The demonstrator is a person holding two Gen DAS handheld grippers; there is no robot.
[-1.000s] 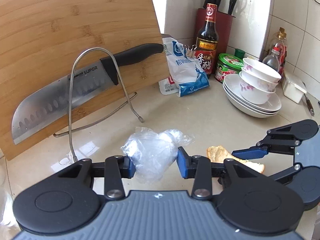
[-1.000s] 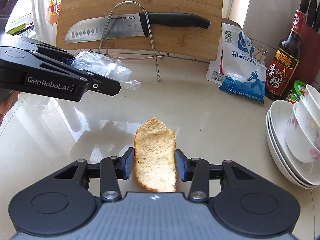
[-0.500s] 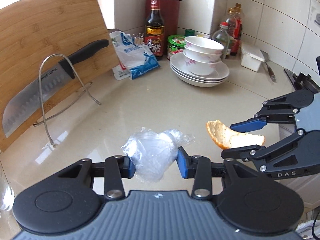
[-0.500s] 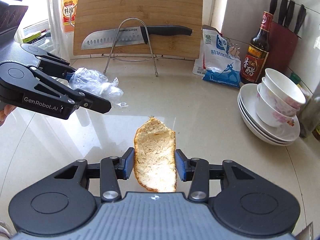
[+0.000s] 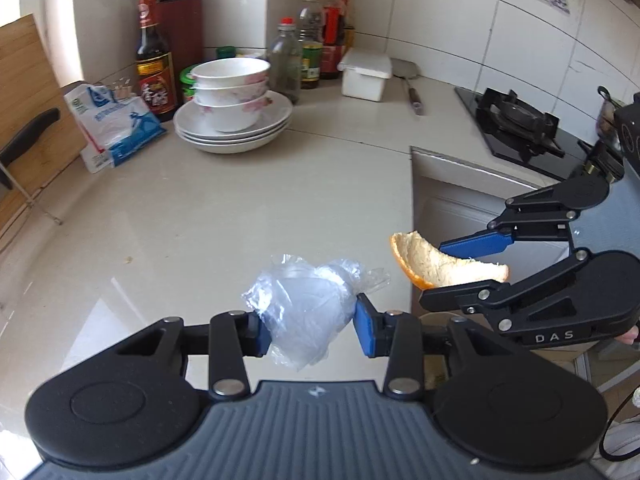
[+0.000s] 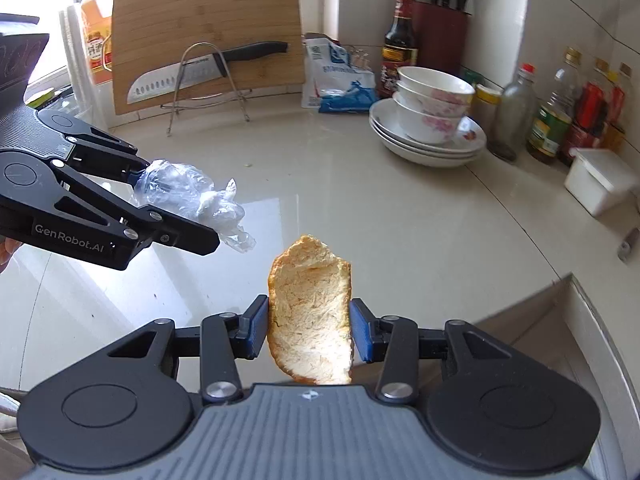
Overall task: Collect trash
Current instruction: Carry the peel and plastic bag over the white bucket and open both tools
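Left fingers point(image 5: 308, 330): I clamp a crumpled clear plastic bag point(image 5: 308, 304), above the glossy worktop point(image 5: 248, 208).
Right fingers point(image 6: 308, 330): I clamp a curved, pithy orange peel point(image 6: 310, 312), near the worktop's front edge.

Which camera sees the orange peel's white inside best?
The right wrist view: the curved orange peel faces it, white pith showing in full. The left wrist view shows the peel side-on, with its orange rim and a strip of pith.

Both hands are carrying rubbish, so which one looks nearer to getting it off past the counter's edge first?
Probably the right: its tool holds the peel already out past the counter edge, while the left tool with the plastic wrap hangs over the countertop.
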